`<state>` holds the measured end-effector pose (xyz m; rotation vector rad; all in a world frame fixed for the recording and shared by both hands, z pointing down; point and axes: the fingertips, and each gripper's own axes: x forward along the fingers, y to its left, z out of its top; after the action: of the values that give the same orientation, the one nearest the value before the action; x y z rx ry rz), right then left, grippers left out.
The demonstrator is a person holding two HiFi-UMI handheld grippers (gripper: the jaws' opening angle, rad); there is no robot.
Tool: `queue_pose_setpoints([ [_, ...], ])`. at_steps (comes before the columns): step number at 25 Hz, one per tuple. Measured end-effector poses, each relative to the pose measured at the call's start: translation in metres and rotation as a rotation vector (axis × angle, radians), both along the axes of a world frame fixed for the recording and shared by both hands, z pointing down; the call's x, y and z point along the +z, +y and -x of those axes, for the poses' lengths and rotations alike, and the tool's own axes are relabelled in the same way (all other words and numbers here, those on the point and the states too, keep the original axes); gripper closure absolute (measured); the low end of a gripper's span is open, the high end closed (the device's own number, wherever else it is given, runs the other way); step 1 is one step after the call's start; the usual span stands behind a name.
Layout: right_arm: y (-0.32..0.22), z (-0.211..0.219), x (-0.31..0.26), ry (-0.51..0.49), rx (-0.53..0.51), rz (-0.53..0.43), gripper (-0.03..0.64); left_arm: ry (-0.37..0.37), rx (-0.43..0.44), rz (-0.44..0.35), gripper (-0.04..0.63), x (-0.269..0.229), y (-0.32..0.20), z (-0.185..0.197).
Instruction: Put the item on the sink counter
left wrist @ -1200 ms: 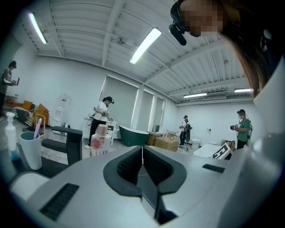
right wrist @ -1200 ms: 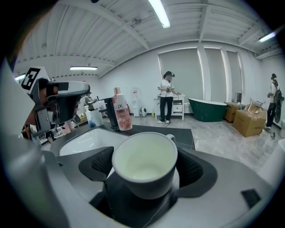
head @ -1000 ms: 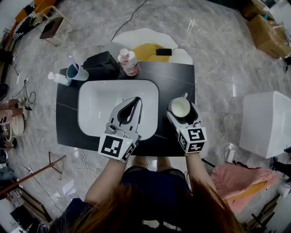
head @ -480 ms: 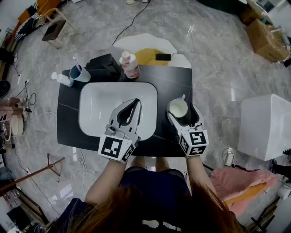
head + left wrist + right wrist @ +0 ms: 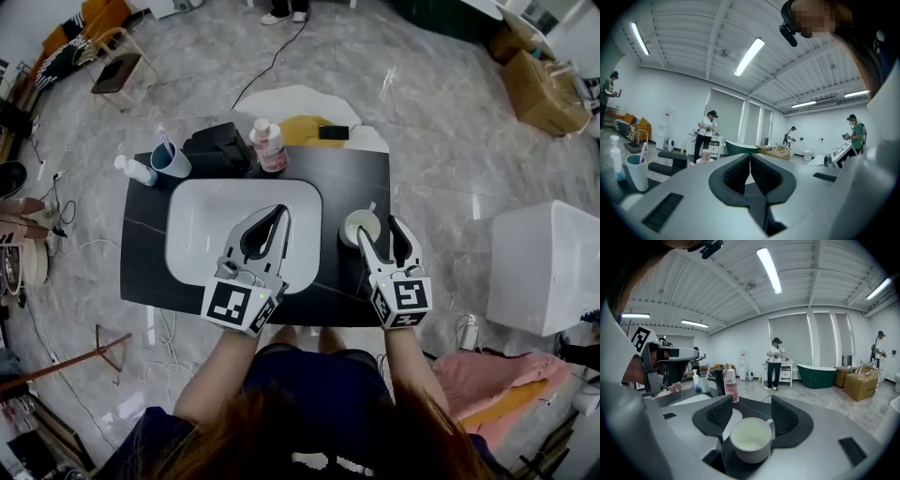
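White ceramic mug [image 5: 750,441], set as delivered on black stone bench [image 5: 366,173] at 3 o'clock of white basin [image 5: 202,220]; right claw [image 5: 751,404] released over it, jaws just narrowing; left claw [image 5: 279,212] clenched empty.

head view: steep overhead | gripper views: low, forward, close | shared: sink counter [image 5: 352,173]

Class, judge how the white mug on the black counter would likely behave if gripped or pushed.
The white mug looks rigid and glossy, so it likely won't flex but might slip and could chip if knocked. Being squat and wide, it would probably slide on the smooth counter rather than tip. It looks empty, so probably light.
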<state>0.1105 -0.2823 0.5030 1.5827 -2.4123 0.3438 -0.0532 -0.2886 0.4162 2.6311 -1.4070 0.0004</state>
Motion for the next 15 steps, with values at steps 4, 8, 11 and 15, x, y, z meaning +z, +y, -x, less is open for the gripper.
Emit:
queue_pose_setpoints([
  [4,0.006,0.001,-0.015,-0.015,-0.008,-0.024,0.416,0.002,0.008,-0.021,0.571,-0.012,0.002,-0.003],
  [8,0.012,0.003,-0.036,-0.028,-0.01,-0.054,0.495,0.002,0.017,-0.038,0.571,-0.028,0.004,-0.005],
  [11,0.014,0.003,-0.053,-0.026,0.001,-0.083,0.55,0.005,0.023,-0.06,0.571,-0.04,0.004,-0.004],
  [15,0.018,0.005,-0.075,-0.019,-0.003,-0.122,0.6,0.008,0.026,-0.084,0.571,-0.054,0.006,-0.003],
])
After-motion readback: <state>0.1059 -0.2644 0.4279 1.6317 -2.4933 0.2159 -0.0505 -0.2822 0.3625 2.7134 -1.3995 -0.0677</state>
